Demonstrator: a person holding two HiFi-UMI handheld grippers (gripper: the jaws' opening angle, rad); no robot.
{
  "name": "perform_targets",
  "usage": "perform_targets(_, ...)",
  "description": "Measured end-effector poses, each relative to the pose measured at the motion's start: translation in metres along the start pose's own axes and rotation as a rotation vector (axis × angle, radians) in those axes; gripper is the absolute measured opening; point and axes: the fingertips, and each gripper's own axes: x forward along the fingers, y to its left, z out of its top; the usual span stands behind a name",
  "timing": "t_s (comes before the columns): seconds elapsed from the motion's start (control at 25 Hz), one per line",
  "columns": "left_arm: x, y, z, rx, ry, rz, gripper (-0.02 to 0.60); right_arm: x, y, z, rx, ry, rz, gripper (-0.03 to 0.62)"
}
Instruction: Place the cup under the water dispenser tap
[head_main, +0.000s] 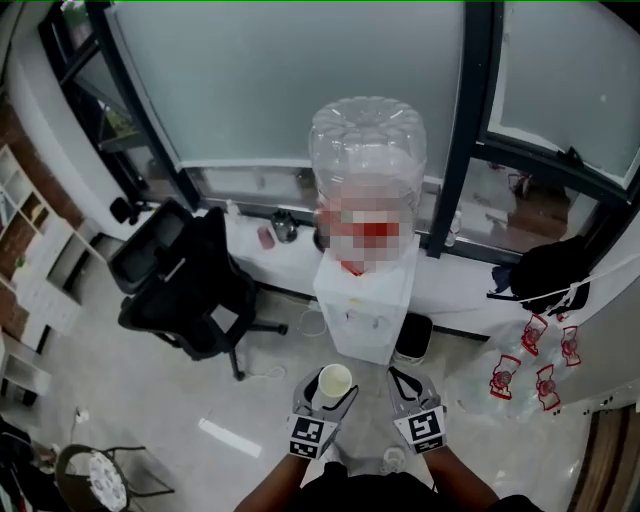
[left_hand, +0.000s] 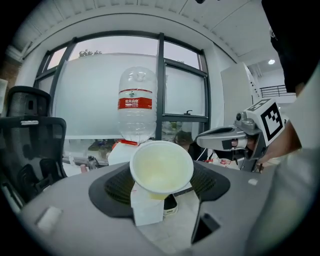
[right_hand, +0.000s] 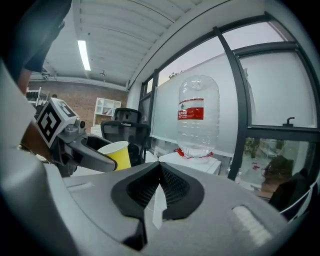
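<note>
In the head view a white water dispenser (head_main: 365, 300) stands ahead against the glass wall, with a clear bottle (head_main: 367, 140) on top. My left gripper (head_main: 325, 400) is shut on a yellow paper cup (head_main: 334, 381) held upright and short of the dispenser. In the left gripper view the cup (left_hand: 161, 167) sits between the black pads, its white inside empty. My right gripper (head_main: 402, 382) is beside it on the right, jaws shut with nothing in them. The right gripper view shows the closed jaws (right_hand: 159, 186), the cup (right_hand: 117, 154) at the left, and the dispenser's bottle (right_hand: 197, 115) ahead.
A black office chair (head_main: 185, 285) stands left of the dispenser. A small dark bin (head_main: 412, 338) sits at the dispenser's right foot. Wrapped water bottles (head_main: 530, 370) and a black bag (head_main: 550, 270) lie at the right. A round stool (head_main: 95, 480) is at the lower left.
</note>
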Motion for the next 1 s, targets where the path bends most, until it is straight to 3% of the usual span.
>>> perform_targets(0.56, 0.03, 0.025, -0.024, 0.051, 0.022, -0.25, 0.362, 0.015, -0.001, -0.035, 0.061, 0.069, -0.246, 0.003)
perform_targets(1.0, 0.094, 0.03, -0.08, 0.046, 0.099, -0.202, 0.36, 0.04, -0.001, -0.076, 0.055, 0.117, -0.183, 0.003)
